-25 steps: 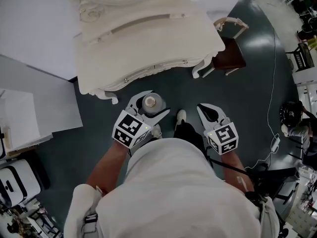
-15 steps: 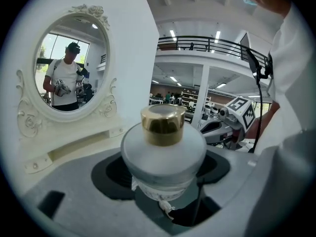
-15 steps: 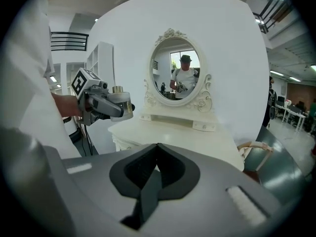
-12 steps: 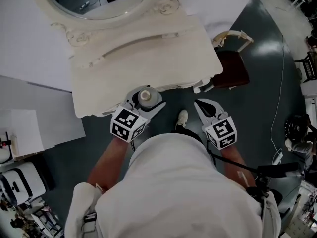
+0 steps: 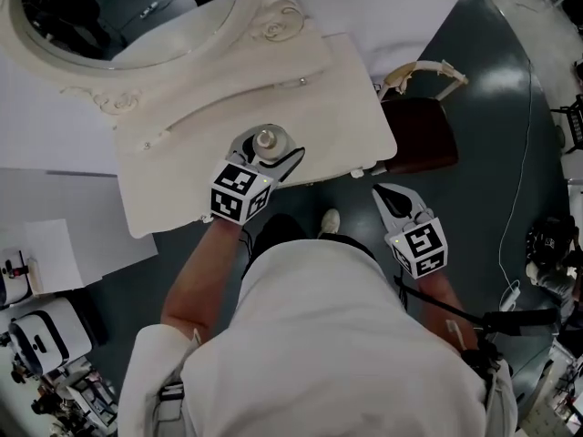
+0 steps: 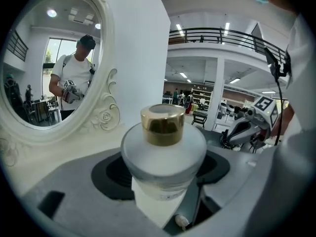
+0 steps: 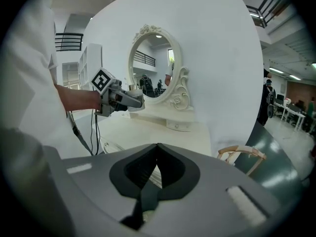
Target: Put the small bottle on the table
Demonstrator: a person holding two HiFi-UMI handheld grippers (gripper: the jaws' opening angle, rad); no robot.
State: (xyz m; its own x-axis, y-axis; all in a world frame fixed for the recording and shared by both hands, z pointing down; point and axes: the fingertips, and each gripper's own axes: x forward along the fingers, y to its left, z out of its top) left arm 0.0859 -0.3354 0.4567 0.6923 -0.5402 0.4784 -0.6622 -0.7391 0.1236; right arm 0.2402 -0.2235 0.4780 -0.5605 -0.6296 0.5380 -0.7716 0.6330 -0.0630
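Note:
A small frosted white bottle (image 6: 163, 157) with a gold cap stands upright between the jaws of my left gripper (image 5: 264, 153), which is shut on it. In the head view the bottle (image 5: 266, 141) hangs over the front part of the cream dressing table (image 5: 182, 167). The right gripper view shows the left gripper (image 7: 129, 100) above the tabletop (image 7: 148, 130). My right gripper (image 5: 393, 200) is shut and holds nothing; it hangs over the dark floor, to the right of the table's front edge.
An oval mirror (image 5: 118, 12) in a carved white frame stands at the back of the table. A dark-seated chair (image 5: 419, 135) stands at the table's right side. White panels (image 5: 55, 244) lie on the floor at the left, and a cable (image 5: 515, 198) runs at the right.
My left gripper has carried the bottle forward from over the floor to above the tabletop. The right gripper has stayed low beside the table.

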